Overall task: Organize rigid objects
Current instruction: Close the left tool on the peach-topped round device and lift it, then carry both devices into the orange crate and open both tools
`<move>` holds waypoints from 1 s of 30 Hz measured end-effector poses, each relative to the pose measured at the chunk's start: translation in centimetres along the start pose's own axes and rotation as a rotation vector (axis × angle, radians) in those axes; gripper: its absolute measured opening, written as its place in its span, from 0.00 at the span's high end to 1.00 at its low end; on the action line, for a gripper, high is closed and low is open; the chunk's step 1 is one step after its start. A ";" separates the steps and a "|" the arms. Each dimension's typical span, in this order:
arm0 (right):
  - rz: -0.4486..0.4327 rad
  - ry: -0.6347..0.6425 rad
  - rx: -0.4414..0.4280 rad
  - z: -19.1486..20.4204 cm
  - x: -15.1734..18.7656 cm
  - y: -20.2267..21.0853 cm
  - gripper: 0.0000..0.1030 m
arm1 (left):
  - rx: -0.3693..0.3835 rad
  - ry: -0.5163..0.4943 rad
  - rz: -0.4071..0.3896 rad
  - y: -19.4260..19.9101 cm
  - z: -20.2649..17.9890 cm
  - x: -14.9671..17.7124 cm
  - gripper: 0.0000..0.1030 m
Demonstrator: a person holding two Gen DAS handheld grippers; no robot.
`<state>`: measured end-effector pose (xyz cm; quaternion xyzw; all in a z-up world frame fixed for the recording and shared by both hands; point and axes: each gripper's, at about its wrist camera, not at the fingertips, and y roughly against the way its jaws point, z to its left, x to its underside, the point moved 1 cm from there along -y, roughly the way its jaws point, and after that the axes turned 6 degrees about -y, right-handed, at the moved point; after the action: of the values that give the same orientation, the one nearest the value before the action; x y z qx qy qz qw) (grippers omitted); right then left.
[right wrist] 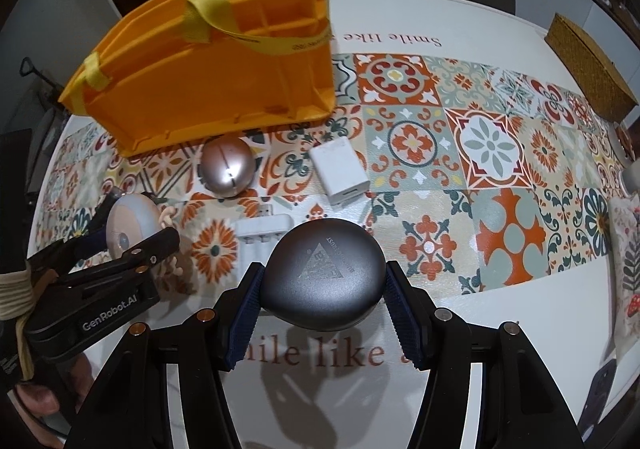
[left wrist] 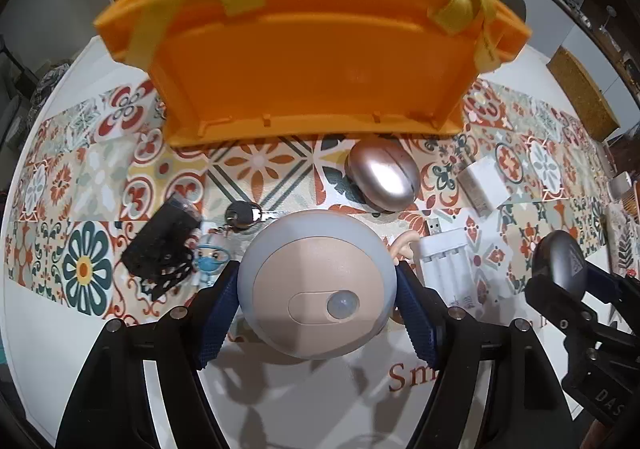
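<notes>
My left gripper (left wrist: pixel 316 285) is shut on a round beige and grey sensor light (left wrist: pixel 316 285), held above the table in front of the orange organizer bag (left wrist: pixel 304 45). My right gripper (right wrist: pixel 323 279) is shut on a dark grey rounded case (right wrist: pixel 323 279) with a triangle logo, held over the table's near side. The sensor light also shows in the right wrist view (right wrist: pixel 130 227), and the grey case shows in the left wrist view (left wrist: pixel 560 265). The orange bag (right wrist: pixel 208 77) has yellow straps and inner compartments.
On the patterned table runner (right wrist: pixel 492 153) lie a rose-gold oval case (right wrist: pixel 227 166), a white charger cube (right wrist: pixel 340 171), a white battery charger (right wrist: pixel 262 231), a key with a figurine keyring (left wrist: pixel 240 215) and a black object (left wrist: pixel 160 245). A woven box (right wrist: pixel 588 65) stands far right.
</notes>
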<state>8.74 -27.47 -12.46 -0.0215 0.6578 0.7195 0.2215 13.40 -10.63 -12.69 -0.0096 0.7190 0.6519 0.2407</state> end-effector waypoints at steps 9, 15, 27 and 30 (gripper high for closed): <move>-0.040 0.025 -0.019 1.7 -0.1 1.9 0.42 | 0.009 0.003 -0.065 3.3 1.5 0.1 0.28; -0.078 0.035 -0.039 2.8 -0.4 3.3 0.42 | 0.008 0.004 -0.110 5.3 2.5 -0.2 0.28; -0.154 0.063 -0.073 5.1 -1.5 5.4 0.42 | -0.016 -0.014 -0.188 8.1 4.2 -1.3 0.28; -0.173 0.071 -0.080 5.7 -2.0 5.7 0.42 | -0.024 -0.022 -0.207 8.7 4.5 -2.0 0.28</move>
<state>10.01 -22.84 -5.69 -0.1126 0.6318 0.7222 0.2580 13.82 -5.65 -4.06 -0.0795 0.7035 0.6323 0.3146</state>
